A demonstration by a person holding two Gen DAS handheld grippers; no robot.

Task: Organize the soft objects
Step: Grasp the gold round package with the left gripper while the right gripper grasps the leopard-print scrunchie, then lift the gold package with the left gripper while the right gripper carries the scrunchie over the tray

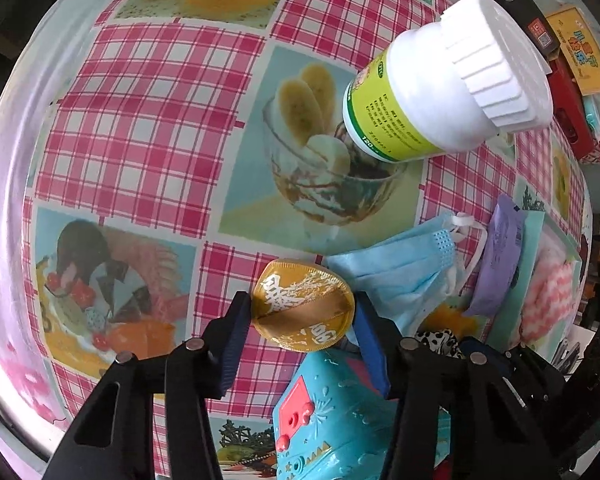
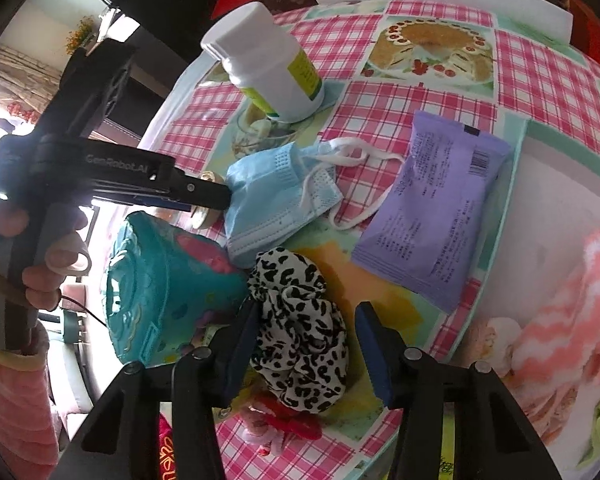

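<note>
Pink-check tablecloth (image 2: 420,92) is crowded; largest soft piece nearby, the blue face mask (image 2: 276,200), lies beyond the right gripper (image 2: 306,354) w/ its long axis running diagonally away. Leopard scrunchie (image 2: 300,320) sits betw. its wide-open fingers, touching the left one, so right is nearer. Left gripper (image 1: 302,312) is clamped on a gold coin (image 1: 303,305).

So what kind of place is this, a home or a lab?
Most likely a home, at a dining table. The table wears a pink checked oilcloth printed with desserts, household clutter like a face mask and a pill bottle lies on it, and dark furniture shows behind.
</note>
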